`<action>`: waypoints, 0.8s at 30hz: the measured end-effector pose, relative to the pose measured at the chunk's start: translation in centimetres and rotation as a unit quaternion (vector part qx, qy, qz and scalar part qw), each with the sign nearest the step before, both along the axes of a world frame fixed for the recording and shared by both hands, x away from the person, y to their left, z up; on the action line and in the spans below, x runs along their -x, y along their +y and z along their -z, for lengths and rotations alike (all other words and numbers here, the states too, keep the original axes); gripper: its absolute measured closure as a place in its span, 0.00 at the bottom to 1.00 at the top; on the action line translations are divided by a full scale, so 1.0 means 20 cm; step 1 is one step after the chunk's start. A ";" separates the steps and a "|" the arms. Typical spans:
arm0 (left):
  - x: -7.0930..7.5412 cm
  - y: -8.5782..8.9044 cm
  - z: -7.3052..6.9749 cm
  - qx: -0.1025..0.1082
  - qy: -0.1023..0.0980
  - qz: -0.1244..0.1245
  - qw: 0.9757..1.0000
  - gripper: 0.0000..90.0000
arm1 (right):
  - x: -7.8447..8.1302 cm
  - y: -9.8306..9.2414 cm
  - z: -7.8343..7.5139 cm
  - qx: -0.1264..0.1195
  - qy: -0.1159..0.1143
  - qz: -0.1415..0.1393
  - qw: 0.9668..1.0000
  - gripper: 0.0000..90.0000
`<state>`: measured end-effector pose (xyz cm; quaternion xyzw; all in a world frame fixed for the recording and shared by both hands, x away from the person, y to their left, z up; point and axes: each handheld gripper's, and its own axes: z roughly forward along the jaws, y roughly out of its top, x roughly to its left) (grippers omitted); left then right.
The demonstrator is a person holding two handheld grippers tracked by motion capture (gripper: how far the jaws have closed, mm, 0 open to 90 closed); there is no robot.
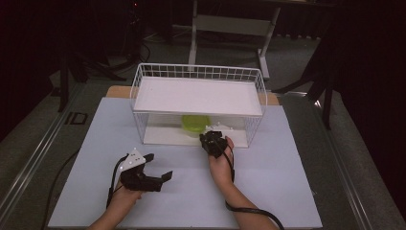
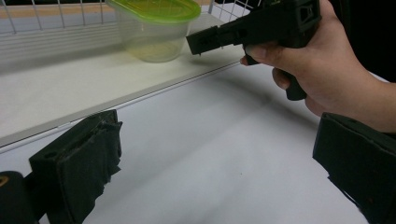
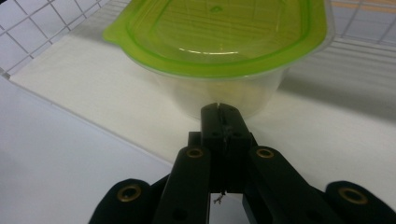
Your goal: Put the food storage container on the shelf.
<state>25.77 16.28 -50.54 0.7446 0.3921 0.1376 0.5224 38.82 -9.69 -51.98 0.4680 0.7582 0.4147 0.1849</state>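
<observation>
A clear plastic container with a green lid [image 1: 195,123] [image 2: 154,28] [image 3: 219,42] stands on the lower white shelf [image 1: 163,136] of a wire rack [image 1: 198,72]. My right gripper [image 1: 209,135] [image 2: 196,44] [image 3: 219,108] is shut with nothing between its jaws. Its tips point at the container's near wall from just in front of the shelf edge, very close to it; whether they touch I cannot tell. My left gripper [image 1: 160,165] [image 2: 218,119] rests low over the white table, open and holding nothing, to the left of the right hand.
The rack's upper white shelf [image 1: 198,96] overhangs the container, and wire walls close its back and sides. The white mat [image 1: 268,167] covers the table in front of the rack. A cable [image 1: 249,209] trails from the right forearm. Dark stands rise behind the table.
</observation>
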 end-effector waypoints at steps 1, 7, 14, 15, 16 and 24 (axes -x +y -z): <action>0.00 0.00 0.00 0.000 0.000 0.000 1.000 0.02 | 0.00 0.01 0.00 0.002 -0.001 -0.001 1.000 1.00; 0.00 0.00 0.00 0.000 -0.002 0.000 1.000 0.02 | -0.03 0.04 -0.02 0.004 -0.006 -0.002 1.000 1.00; 0.00 0.01 0.00 0.000 -0.001 -0.001 1.000 0.02 | -0.03 0.05 -0.03 0.003 -0.009 -0.006 1.000 1.00; 0.00 0.01 0.00 0.001 -0.001 -0.001 1.000 0.02 | -0.02 0.05 -0.03 0.001 -0.008 -0.008 1.000 1.00; 0.00 0.01 0.00 0.000 -0.002 -0.001 1.000 0.02 | -0.01 0.05 -0.03 -0.002 -0.007 -0.009 1.000 1.00; 0.00 0.00 -0.01 0.000 -0.005 0.000 1.000 0.02 | 0.09 0.02 -0.02 -0.004 0.003 -0.030 1.000 0.95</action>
